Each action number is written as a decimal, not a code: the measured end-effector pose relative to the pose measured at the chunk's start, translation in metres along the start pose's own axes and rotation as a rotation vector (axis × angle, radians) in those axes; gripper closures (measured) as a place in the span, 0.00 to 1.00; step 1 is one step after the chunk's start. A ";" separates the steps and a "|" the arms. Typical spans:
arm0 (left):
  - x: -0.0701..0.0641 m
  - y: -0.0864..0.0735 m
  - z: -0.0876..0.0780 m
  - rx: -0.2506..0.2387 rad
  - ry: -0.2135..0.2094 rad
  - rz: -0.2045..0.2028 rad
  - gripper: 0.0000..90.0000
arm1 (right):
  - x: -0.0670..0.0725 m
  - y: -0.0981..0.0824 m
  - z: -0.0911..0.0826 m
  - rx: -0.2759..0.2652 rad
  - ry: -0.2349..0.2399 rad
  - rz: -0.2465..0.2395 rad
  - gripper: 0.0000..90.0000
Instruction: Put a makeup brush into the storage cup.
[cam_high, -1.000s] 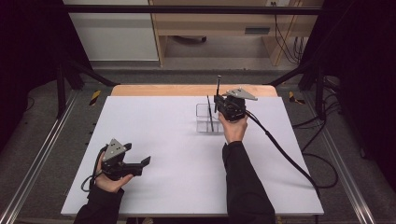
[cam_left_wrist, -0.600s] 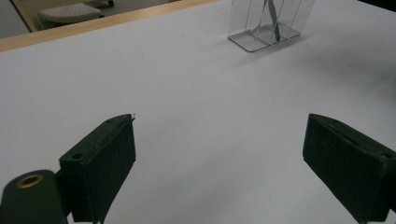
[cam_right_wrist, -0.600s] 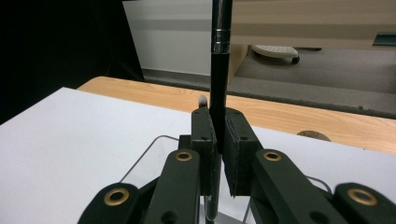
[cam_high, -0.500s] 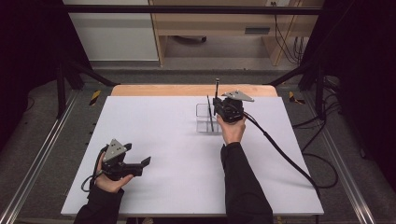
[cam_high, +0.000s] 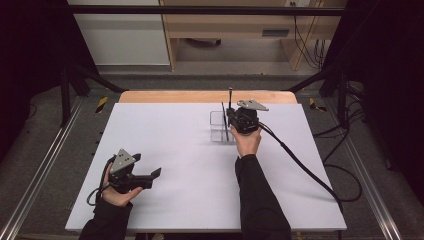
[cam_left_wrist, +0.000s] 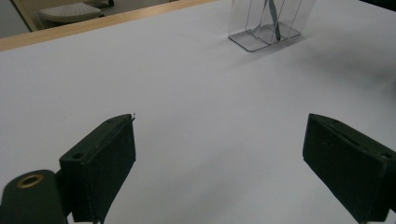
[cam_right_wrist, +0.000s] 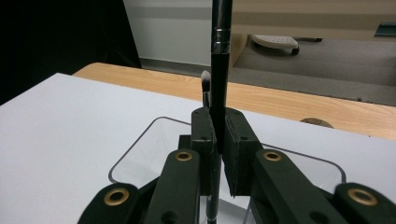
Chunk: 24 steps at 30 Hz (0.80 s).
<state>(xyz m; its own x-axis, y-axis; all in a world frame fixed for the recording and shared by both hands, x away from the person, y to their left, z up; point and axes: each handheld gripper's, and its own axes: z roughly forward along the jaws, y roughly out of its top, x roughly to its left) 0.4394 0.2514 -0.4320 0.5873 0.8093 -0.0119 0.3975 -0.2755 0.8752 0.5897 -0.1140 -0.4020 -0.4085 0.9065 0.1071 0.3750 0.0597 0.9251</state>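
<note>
Gripping a black brush (cam_right_wrist: 219, 70) upright, right tongs (cam_right_wrist: 219, 154); left tongs (cam_left_wrist: 219, 158) gape wide, empty.

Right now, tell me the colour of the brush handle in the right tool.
Black, clearest in the right gripper view: brush handle.

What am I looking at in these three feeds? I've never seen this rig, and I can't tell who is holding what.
A person sits at a white table, holding a two-jaw hand gripper in each hand. The high view looks down from above; the other two cameras ride on the grippers. The left gripper rests near the person, open and empty, its black pads wide apart. The right gripper is shut on a black brush handle, held upright over a clear organizer. Another brush already stands there.
</note>
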 end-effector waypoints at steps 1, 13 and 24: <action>0.000 0.000 0.000 0.000 0.000 0.001 0.10 | 0.000 0.000 0.000 0.002 0.002 0.000 0.94; 0.000 0.000 0.000 0.003 0.001 0.005 0.10 | -0.002 -0.009 0.002 0.021 0.002 0.012 0.94; 0.000 0.000 0.001 0.003 0.002 0.005 0.10 | -0.002 -0.017 0.004 0.038 0.004 0.006 0.94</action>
<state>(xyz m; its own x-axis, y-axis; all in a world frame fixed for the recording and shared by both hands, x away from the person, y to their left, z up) 0.4395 0.2509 -0.4324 0.5875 0.8092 -0.0064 0.3964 -0.2810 0.8740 0.5877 -0.1154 -0.4190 -0.4093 0.9053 0.1137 0.4087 0.0705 0.9099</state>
